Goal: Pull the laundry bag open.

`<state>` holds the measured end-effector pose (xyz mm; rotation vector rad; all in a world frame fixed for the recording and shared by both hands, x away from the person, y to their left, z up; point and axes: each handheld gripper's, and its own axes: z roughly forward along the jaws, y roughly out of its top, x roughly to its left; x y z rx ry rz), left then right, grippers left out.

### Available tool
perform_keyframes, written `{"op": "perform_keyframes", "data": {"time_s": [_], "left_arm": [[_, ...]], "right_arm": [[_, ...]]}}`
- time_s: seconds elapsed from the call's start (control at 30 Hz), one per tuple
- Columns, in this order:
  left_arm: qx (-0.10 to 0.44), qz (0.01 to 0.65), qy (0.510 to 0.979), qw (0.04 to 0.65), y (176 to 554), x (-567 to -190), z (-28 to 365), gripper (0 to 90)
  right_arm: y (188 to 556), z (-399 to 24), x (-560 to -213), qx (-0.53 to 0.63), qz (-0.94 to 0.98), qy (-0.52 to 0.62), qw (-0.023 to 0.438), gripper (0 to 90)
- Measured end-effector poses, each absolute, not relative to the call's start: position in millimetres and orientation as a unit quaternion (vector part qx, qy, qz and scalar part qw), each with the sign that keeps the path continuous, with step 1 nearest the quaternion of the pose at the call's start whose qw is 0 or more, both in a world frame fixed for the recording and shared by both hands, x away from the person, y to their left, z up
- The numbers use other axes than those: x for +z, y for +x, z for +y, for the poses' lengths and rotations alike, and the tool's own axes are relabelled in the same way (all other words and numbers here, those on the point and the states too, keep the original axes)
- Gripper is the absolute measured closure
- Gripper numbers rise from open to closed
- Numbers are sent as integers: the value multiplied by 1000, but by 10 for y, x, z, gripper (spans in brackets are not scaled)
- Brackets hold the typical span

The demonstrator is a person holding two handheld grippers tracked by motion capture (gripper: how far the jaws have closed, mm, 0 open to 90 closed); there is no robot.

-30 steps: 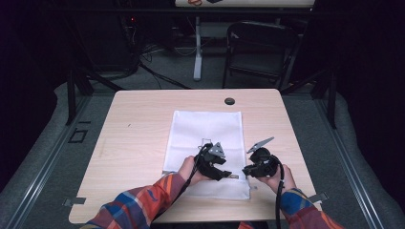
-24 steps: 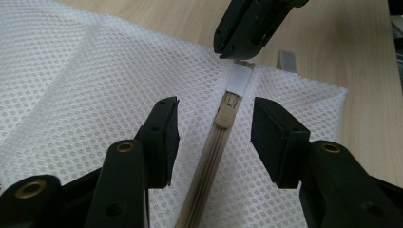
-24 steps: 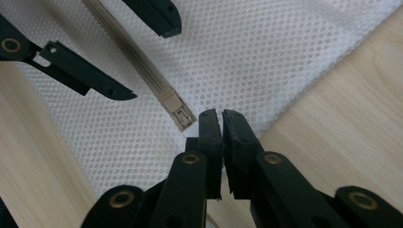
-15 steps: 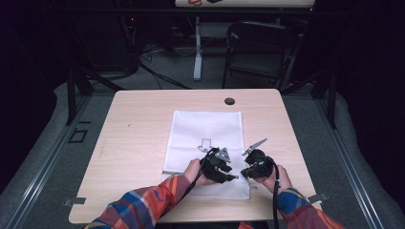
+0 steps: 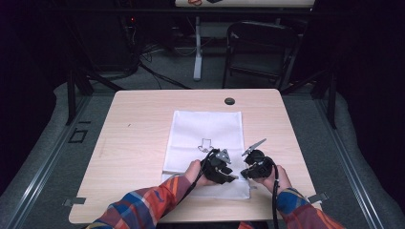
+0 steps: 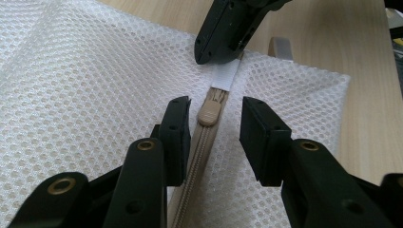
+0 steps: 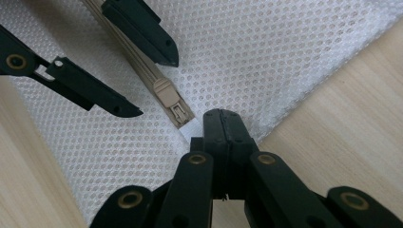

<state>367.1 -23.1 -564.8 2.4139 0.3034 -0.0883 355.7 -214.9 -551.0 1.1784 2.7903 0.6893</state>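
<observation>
A white mesh bag (image 5: 205,129) lies flat on the wooden table (image 5: 138,143). Its beige zipper runs along the near edge. My left gripper (image 5: 232,176) (image 6: 214,110) is open, one jaw on each side of the beige zipper pull (image 6: 209,113) (image 7: 165,91) without touching it. My right gripper (image 5: 244,173) (image 7: 222,119) is shut on the white end tab (image 6: 223,76) of the zipper at the bag's near right corner. Its shut jaws face my left gripper (image 7: 153,85) and are a short way from it.
A black round grommet (image 5: 229,101) sits near the table's far edge. A dark chair (image 5: 262,47) and cables stand beyond the table. Bare wood lies left of the bag. The table's near edge is close behind both hands.
My left gripper has shifted slightly right along the bag's near edge, closer to the right gripper. The right gripper has hardly moved.
</observation>
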Motion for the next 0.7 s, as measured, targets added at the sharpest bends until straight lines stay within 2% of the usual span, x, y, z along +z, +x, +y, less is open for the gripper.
{"op": "perform_keyframes", "data": {"time_s": [0.17, 0.47, 0.7], "left_arm": [[-31, 116, 930, 347, 3669, -5683, -264, 638], [-6, 115, 934, 337, 3651, -5684, -269, 785], [0, 101, 937, 334, 3629, -5652, -303, 802]], "right_arm": [[3539, -2132, -5532, 236, 890, 389, 14, 900], [3528, -2143, -5472, 226, 898, 377, 27, 900], [3521, -2100, -5527, 229, 895, 382, 2, 900]]}}
